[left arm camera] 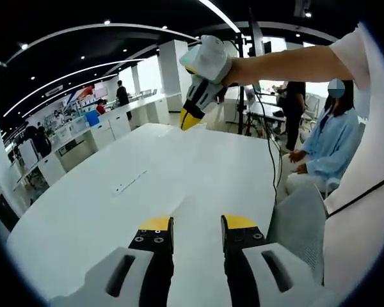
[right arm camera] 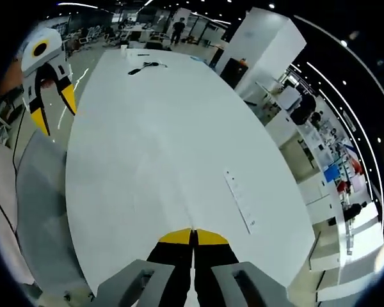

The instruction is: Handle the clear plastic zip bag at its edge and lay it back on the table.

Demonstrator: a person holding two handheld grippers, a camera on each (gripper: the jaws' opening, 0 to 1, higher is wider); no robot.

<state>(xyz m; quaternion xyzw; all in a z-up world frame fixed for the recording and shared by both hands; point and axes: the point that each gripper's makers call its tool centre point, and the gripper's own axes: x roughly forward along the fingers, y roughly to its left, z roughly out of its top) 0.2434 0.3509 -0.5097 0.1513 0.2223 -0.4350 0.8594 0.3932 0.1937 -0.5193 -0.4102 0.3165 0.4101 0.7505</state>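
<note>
Left gripper view: your left gripper [left arm camera: 196, 225] sits low over the white table [left arm camera: 83, 217], fingers spread, nothing between them. The clear zip bag [left arm camera: 179, 192] lies flat on the table just ahead, hard to make out; its strip [left arm camera: 129, 182] shows at 11 o'clock. Your right gripper [left arm camera: 191, 119] hangs at 12 o'clock, tips together. A seated person [left arm camera: 329, 137] is at 2 o'clock.

Right gripper view: right fingers pressed together, empty. Bag strip [right arm camera: 241, 201] lies at 1 o'clock. Left gripper [right arm camera: 54, 109] at 10 o'clock, spread.
</note>
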